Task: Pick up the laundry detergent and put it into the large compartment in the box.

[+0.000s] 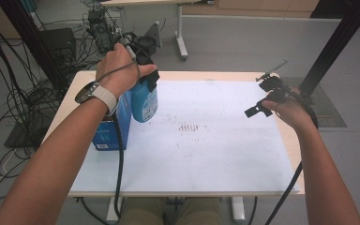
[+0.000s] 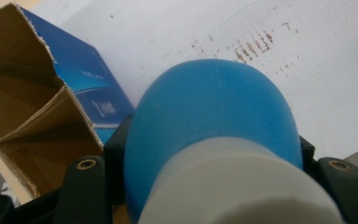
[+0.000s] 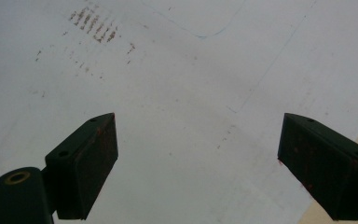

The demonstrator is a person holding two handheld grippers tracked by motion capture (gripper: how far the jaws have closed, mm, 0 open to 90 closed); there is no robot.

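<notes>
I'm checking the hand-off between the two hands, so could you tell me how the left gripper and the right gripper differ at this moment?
The left gripper is shut on the blue bottle, gripped near its white top beside the open blue box; the right gripper has its jaws wide apart with nothing between them. The left is at the table's far left; the right hovers over the white sheet at the right. Both have black jaws.
</notes>
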